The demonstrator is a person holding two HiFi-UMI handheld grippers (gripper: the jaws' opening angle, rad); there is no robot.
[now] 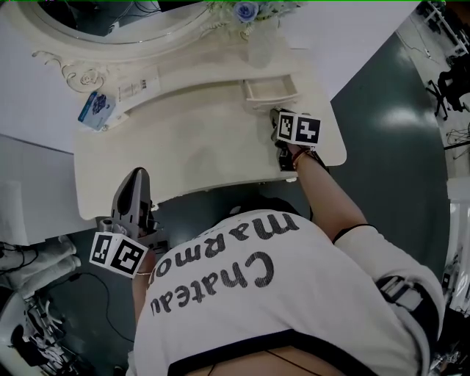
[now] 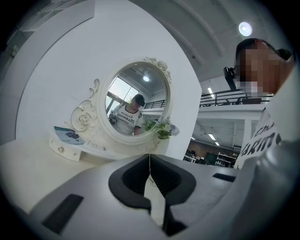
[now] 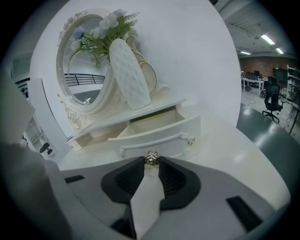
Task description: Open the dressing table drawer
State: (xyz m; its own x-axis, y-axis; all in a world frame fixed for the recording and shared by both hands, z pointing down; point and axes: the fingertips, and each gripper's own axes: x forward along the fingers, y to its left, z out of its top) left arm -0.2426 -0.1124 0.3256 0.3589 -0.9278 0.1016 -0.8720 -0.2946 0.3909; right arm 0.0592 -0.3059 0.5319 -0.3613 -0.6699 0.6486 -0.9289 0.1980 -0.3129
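Note:
The white dressing table (image 1: 183, 147) has a small right-hand drawer (image 1: 270, 89) that stands pulled out, its inside bare. In the right gripper view the drawer front (image 3: 159, 136) is just ahead, and its silver knob (image 3: 151, 158) sits pinched between the tips of my right gripper (image 3: 151, 161). In the head view my right gripper (image 1: 280, 116) is right in front of the drawer. My left gripper (image 1: 136, 178) hovers at the table's front left edge, away from the drawer. It is shut with nothing in it, and its tips (image 2: 150, 158) meet.
An oval mirror (image 1: 110, 18) stands at the back of the table. Beside it, above the open drawer, stands a white vase (image 3: 129, 75) with flowers (image 1: 246, 11). A blue card (image 1: 95, 110) lies over the closed left-hand drawer (image 2: 63, 149). The floor around is dark.

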